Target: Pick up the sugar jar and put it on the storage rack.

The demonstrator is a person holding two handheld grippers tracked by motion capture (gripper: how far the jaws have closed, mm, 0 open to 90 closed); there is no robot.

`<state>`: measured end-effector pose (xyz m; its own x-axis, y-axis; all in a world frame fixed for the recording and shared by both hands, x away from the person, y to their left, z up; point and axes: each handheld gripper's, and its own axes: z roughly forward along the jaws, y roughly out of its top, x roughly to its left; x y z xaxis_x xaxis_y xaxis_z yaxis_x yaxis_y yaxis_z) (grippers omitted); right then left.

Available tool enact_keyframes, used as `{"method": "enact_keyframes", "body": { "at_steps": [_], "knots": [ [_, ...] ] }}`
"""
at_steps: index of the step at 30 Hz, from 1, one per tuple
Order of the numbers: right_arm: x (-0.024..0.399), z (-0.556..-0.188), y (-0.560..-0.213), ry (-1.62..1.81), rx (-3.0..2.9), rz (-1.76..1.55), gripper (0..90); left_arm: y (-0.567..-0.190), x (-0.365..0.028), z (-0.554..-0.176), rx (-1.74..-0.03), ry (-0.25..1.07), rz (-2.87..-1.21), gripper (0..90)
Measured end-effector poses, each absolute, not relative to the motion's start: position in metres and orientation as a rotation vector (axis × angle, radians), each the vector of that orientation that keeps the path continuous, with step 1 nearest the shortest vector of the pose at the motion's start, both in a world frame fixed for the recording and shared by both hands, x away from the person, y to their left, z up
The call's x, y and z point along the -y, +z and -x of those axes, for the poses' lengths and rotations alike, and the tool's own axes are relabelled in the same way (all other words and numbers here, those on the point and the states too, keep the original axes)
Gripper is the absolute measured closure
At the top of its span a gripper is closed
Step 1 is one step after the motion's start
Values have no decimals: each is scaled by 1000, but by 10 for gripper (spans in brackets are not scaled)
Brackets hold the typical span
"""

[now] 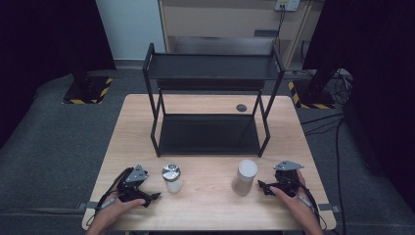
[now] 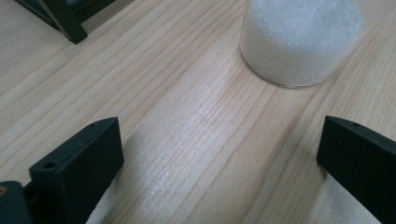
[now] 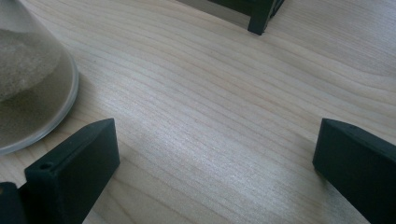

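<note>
Wood grain runs pale and clean across the table [image 1: 210, 200] we work at, a light rectangular top with a small dark round cap [image 1: 241, 107] set into it just behind the shelf rack [image 1: 210, 105]. That rack, black and two-tiered, stands on the far half of the table and serves as our landmark. Just in front of its left front leg stands the jar with a shiny metal lid [image 1: 172, 177], filled with white grains; in the left gripper view the jar [image 2: 301, 39] sits ahead of the jaws and toward their right, apart from both. In front of the rack's right front leg stands the white-topped container [image 1: 244, 176], well apart from the jar; the right gripper view shows its clear rounded base [image 3: 32, 88] with sandy contents, just beside the left-hand jaw.

We hold the left gripper [image 1: 147, 196] on the table in front of the rack and to the left of the jar, its jaws spread wide with bare wood between them. Our right gripper [image 1: 264, 187] lies to the right of the container, jaws likewise wide apart and holding nothing.

Around the table we see grey carpet, black curtains at both sides behind the rack, yellow-and-black striped bases [image 1: 88, 90] on the floor, cables trailing at the right, and a pale wooden cabinet [image 1: 230, 24] against the far wall.
</note>
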<state>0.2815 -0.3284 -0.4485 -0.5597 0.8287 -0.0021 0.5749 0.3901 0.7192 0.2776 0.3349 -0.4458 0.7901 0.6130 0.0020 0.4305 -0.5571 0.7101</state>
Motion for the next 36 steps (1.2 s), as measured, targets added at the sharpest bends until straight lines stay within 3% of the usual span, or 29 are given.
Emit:
{"method": "enact_keyframes", "body": {
  "at_steps": [36],
  "knots": [
    [328, -280, -449, 973, -2288, -1223, 10, -442, -324, -274, -653, 314, -2196, 17]
  ]
}}
